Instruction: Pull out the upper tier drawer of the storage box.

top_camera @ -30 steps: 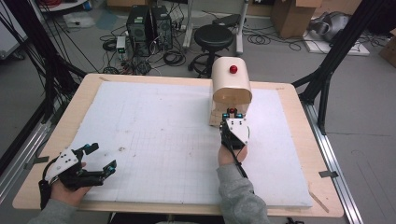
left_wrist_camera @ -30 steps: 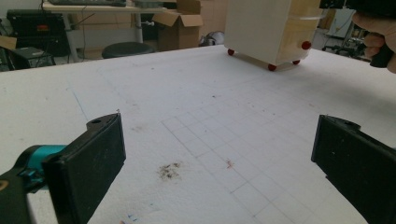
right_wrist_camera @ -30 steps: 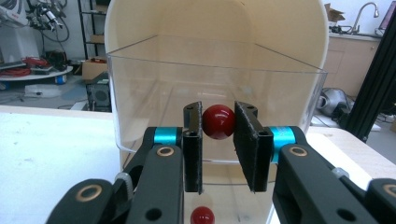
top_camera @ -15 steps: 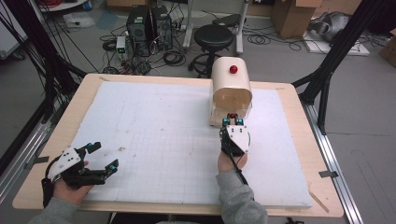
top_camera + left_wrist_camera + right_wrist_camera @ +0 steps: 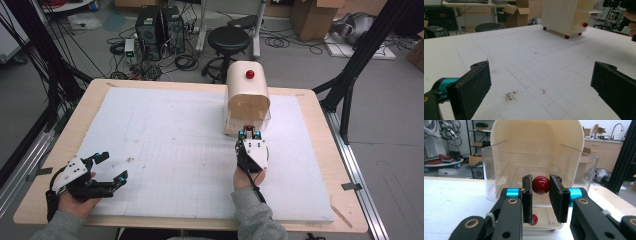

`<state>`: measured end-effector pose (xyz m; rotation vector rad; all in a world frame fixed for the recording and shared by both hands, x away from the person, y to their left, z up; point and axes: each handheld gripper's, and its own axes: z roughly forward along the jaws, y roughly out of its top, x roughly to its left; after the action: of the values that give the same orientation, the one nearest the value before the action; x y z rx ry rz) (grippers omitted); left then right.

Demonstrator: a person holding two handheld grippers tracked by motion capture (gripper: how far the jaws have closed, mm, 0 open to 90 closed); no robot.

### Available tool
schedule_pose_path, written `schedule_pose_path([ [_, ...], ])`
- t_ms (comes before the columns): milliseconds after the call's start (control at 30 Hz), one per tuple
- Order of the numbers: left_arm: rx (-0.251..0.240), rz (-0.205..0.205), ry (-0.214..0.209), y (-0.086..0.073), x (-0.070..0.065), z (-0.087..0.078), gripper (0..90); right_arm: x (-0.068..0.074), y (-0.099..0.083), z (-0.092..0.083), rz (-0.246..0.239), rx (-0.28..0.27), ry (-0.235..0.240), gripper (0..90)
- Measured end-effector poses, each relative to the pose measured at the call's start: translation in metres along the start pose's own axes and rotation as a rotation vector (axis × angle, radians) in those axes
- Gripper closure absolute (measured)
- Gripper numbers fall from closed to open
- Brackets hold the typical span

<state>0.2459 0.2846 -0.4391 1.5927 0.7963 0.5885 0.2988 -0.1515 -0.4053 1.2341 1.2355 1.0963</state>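
Right gripper (image 5: 541, 195) clamps red knob (image 5: 540, 185) of clear drawer (image 5: 499, 170) | left gripper (image 5: 102, 172) gapes wide

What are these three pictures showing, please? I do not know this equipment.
A person sits at a white foam-covered wooden table and holds a hand tool with a two-jaw claw in each hand. One picture looks down from above; the other two come from small cameras riding on each tool.

The right claw is closed on the round red knob of a clear plastic drawer, part of a cream box with a rounded top.

The left claw rests open near the table's front corner, holding nothing.
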Motion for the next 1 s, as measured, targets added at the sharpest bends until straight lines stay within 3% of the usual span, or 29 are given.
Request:
schedule_pose_path([
  [567, 0.000, -0.001, -0.004, 0.0000, -0.0001, 0.0008, 3.4, -0.0004, 0.0005, -0.0006, 0.011, 0.003, 0.013, 72.2],
  [700, 0.001, 0.000, -0.005, 0.0003, -0.0002, 0.0009, 3.4, 0.0003, 0.0020, -0.0039, 0.003, -0.006, 0.036, 60.4],
  [767, 0.001, 0.000, -0.006, 0.0005, -0.0002, 0.0010, 3.4, 0.0010, 0.0037, -0.0069, 0.023, -0.002, 0.051, 48.2],
  [800, 0.002, 0.000, -0.006, 0.0006, -0.0002, 0.0011, 3.4, 0.0010, 0.0037, -0.0069, 0.023, -0.002, 0.051, 48.2],
  [1000, 0.001, 0.000, -0.012, 0.0008, -0.0005, 0.0031, 3.4, -0.0045, 0.0083, -0.0071, 0.049, 0.013, 0.103, 20.0],
])
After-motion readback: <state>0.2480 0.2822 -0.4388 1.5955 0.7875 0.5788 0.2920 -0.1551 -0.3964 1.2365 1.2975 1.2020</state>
